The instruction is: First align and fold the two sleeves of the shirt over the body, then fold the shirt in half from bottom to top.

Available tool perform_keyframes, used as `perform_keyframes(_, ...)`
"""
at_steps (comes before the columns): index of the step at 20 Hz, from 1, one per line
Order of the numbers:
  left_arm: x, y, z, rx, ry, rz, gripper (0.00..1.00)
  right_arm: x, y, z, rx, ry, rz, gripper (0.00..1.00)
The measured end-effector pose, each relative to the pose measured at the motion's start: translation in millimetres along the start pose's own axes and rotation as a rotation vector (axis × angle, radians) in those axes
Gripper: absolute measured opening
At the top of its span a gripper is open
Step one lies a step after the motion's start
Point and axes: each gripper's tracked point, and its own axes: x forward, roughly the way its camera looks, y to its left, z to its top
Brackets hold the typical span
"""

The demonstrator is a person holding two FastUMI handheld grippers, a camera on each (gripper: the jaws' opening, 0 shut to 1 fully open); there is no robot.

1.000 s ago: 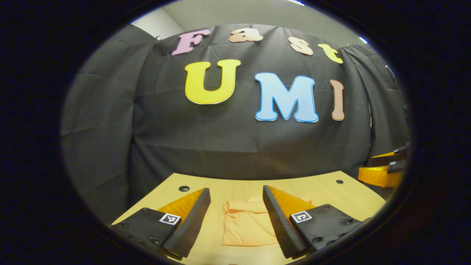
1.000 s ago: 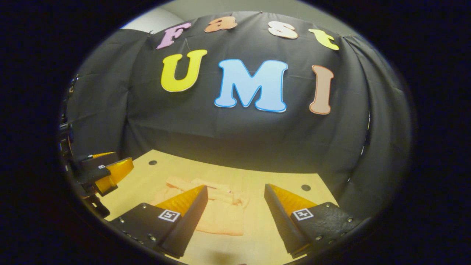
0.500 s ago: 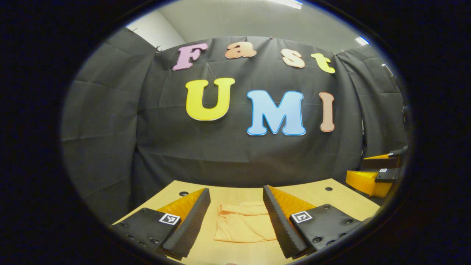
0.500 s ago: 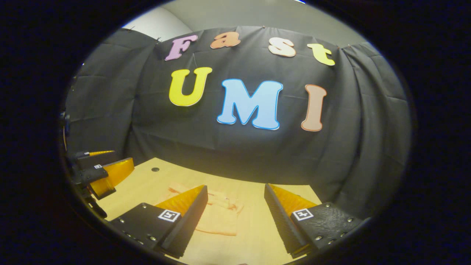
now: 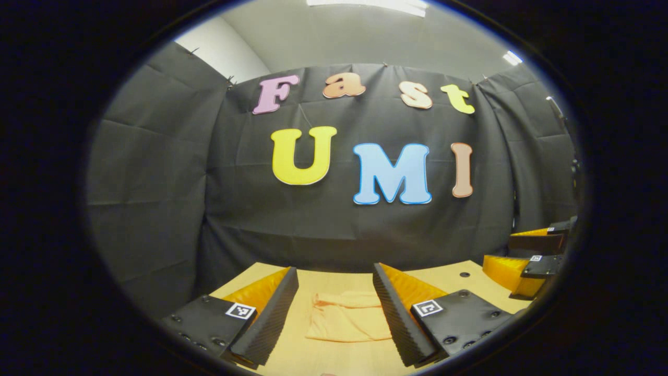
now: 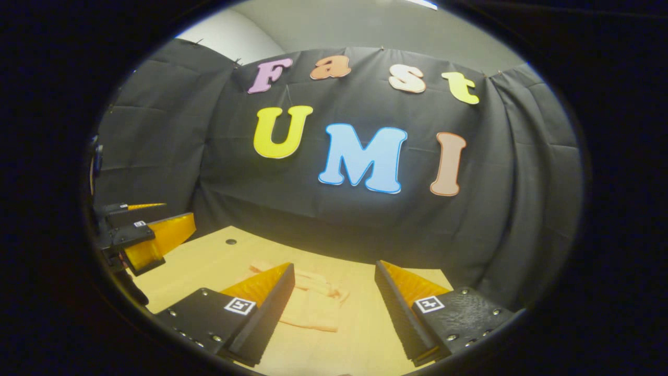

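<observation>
**A:** Where is the shirt (image 5: 348,321)?

**B:** In the left gripper view the peach shirt lies folded into a compact block flat on the wooden table (image 5: 449,279), at about 6 o'clock, seen in the gap between that gripper's own fingers. Its bunched edge faces the booth wall and its straight edge faces the camera.

**A:** And the left gripper (image 5: 334,292) itself?

**B:** Its fingers stand wide apart with nothing between them, held above the table and clear of the cloth. The same gripper (image 6: 151,232) appears at about 9 o'clock in the right gripper view, off beyond the table's left edge; from there I cannot tell its spread.

**A:** What about the right gripper (image 6: 334,290)?

**B:** Also spread wide and empty, raised over the table. The shirt (image 6: 313,308) sits at about 6 o'clock in its view, partly hidden behind its left finger, with a rumpled band along the far edge. In the left gripper view the right gripper (image 5: 527,256) shows at about 4 o'clock, well apart from the shirt.

**A:** Anything else on the table?

**B:** A small dark hole (image 6: 230,242) near the far left corner in the right gripper view, and another hole (image 5: 462,274) toward the far right in the left gripper view.
</observation>
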Motion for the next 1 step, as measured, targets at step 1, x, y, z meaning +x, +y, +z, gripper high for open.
perform_keyframes(1,-3.0,-1.1,0.6,-0.010,-0.004,0.002,0.94,-3.9,-0.1,-0.5,-0.010,-0.004,0.000,0.95)
